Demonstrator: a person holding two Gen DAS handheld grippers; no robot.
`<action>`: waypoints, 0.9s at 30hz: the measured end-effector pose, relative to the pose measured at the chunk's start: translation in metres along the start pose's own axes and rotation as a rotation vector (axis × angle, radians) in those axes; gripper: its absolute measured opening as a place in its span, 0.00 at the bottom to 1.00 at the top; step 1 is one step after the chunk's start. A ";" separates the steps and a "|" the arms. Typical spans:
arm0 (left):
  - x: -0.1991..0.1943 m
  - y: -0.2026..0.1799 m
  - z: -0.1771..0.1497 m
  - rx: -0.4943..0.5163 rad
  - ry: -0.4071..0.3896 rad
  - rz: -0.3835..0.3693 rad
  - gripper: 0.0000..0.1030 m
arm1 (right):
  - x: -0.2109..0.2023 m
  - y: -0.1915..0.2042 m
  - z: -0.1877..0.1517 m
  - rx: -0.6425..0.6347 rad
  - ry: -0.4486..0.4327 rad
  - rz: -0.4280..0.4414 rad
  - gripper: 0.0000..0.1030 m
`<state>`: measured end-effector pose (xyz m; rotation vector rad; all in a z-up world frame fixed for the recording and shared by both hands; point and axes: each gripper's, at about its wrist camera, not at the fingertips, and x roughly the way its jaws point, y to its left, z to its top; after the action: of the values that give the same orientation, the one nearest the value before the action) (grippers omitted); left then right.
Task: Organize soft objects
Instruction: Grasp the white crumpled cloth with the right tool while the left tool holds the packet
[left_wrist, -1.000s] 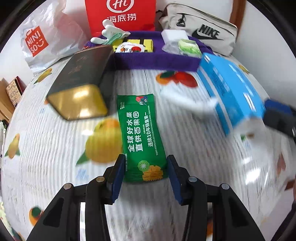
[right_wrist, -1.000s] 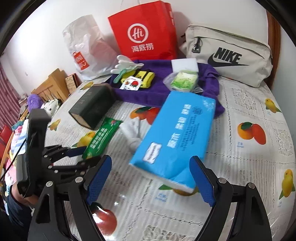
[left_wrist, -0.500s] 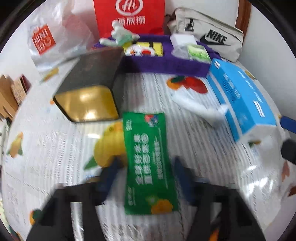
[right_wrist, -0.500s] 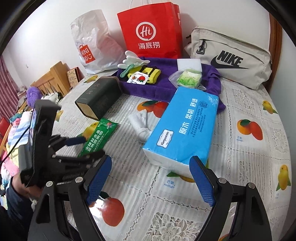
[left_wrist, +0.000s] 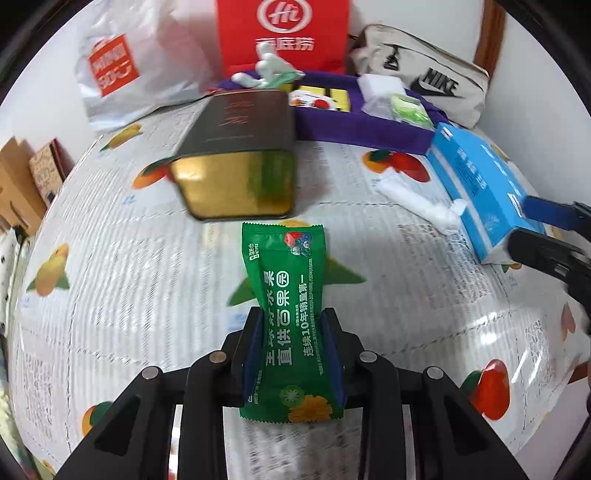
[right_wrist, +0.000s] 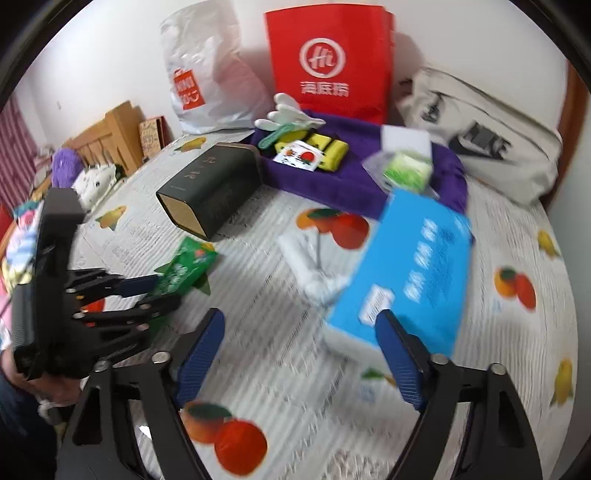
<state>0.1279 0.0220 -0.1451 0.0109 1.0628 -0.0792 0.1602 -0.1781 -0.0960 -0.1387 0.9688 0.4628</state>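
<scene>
A green snack packet (left_wrist: 284, 288) is pinched at its waist between the blue pads of my left gripper (left_wrist: 291, 317), whose jaws are still closing. In the right wrist view the left gripper (right_wrist: 159, 291) holds the packet (right_wrist: 184, 266) just over the fruit-print tablecloth (right_wrist: 280, 332). My right gripper (right_wrist: 300, 321) hovers over the cloth with its jaws closing and nothing pressed between them. Its right finger overlaps the near corner of a blue tissue pack (right_wrist: 417, 266). A white rolled bundle (right_wrist: 306, 258) lies left of the pack.
A dark tin box (right_wrist: 210, 188) lies on its side behind the packet. A purple cloth (right_wrist: 332, 177) at the back carries several small items. Behind it stand a red paper bag (right_wrist: 332, 59), a white plastic bag (right_wrist: 207, 81) and a beige Nike bag (right_wrist: 487, 136).
The left jaws have closed onto the green packet, which now sits deeper between them and bulges. The right jaws have narrowed a little, and the tissue pack sits further right in that view.
</scene>
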 end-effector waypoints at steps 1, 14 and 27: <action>-0.001 0.004 -0.001 -0.008 -0.002 0.000 0.29 | 0.006 0.005 0.004 -0.023 0.010 -0.009 0.65; 0.004 0.035 0.007 -0.068 -0.024 -0.081 0.32 | 0.083 0.031 0.036 -0.188 0.166 -0.110 0.40; 0.009 0.036 0.011 -0.035 -0.025 -0.087 0.33 | 0.112 0.019 0.055 -0.130 0.205 -0.008 0.08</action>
<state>0.1443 0.0566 -0.1485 -0.0679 1.0398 -0.1388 0.2471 -0.1085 -0.1552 -0.3119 1.1385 0.5113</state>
